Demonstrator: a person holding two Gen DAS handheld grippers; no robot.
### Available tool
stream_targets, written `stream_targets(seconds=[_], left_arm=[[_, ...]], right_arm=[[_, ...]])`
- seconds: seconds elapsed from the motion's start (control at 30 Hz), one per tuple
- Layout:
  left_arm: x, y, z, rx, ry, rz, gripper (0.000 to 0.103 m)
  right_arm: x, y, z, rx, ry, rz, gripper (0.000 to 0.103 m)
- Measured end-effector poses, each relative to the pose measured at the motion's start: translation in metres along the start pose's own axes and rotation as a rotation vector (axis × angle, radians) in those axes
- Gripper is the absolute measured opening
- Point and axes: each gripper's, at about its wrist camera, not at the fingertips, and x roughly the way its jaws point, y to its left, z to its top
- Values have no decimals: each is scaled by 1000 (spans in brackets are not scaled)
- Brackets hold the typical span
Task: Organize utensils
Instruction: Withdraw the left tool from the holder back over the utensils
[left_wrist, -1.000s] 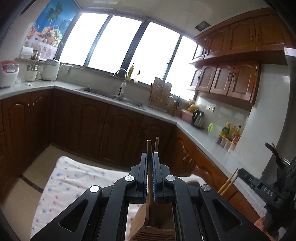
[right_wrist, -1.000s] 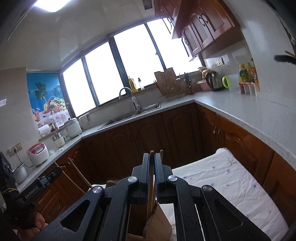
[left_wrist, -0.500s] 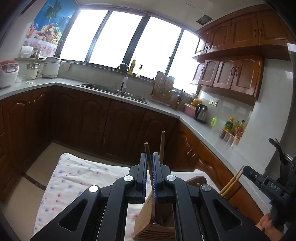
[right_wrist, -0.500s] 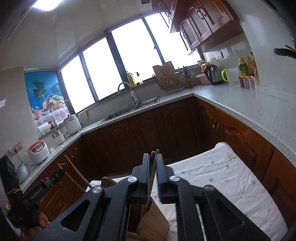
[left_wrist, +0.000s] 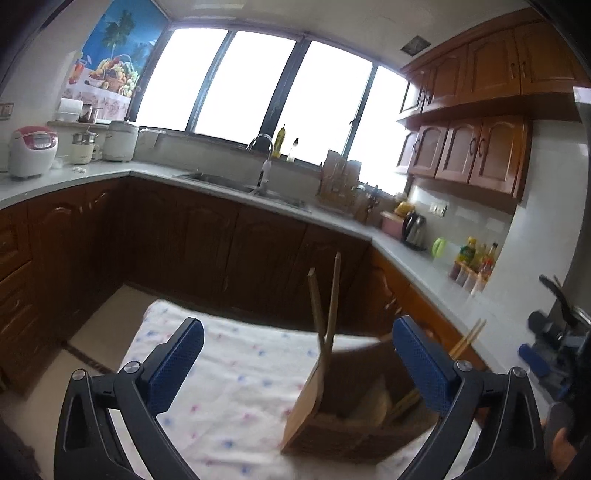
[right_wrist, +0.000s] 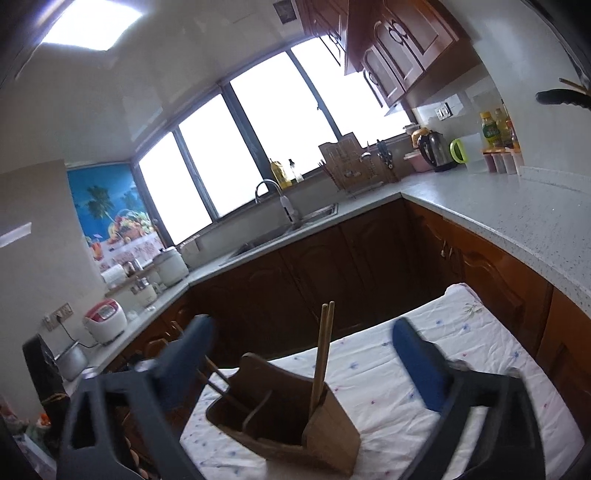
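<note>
A wooden utensil holder (left_wrist: 354, 410) stands on a table with a white flowered cloth (left_wrist: 229, 384); it also shows in the right wrist view (right_wrist: 291, 421). A pair of wooden chopsticks (left_wrist: 325, 306) stands upright in one corner of it, seen too in the right wrist view (right_wrist: 322, 354). More chopsticks (right_wrist: 218, 373) lean out of the holder's far side. My left gripper (left_wrist: 297, 354) is open and empty, jaws wide on either side of the chopsticks. My right gripper (right_wrist: 303, 354) is open and empty above the holder. The other gripper shows at the right edge of the left wrist view (left_wrist: 554, 347).
A kitchen counter (right_wrist: 517, 218) with dark wooden cabinets runs around the room. It carries a sink (left_wrist: 258, 184), a kettle (right_wrist: 436, 147), bottles and rice cookers (left_wrist: 31, 151). The clothed table (right_wrist: 461, 350) sits in front of the cabinets.
Both grippers opened and let go of the chopsticks, which now stand free in the holder. Both grippers have drawn back a little.
</note>
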Motion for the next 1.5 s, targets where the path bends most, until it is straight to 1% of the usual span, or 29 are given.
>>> stream_targets(seconds=[0.1,0.3,0.43,0.67,0.8,1.0,1.2,1.5], left_arm=[[-20,0,-14,4,34,-5,102],[-64,-6,-28,31,54,6,102],[-93,-7,-35,33,64,-4,102],[-132,-6,-48,54,90,9,102],[-142,-3,-52,44,128,4,102],[-154,-2,-58,31,176,15,102],[-160,-4,-61,35,225,33,102],[-150,-11,-61,44,292,55,102]], right_arm=[[-14,1,-7,8,13,15,103],[-44,3,-26,-2,53,30,103],[-64,6,-41,-22,70,19,103],[-92,6,-67,-37,105,-8,103],[-105,3,-80,-29,121,-24,103],[-120,-4,-100,-19,156,-46,103],[-126,-13,-118,-27,194,-84,102],[-123,-22,-126,-40,221,-113,100]])
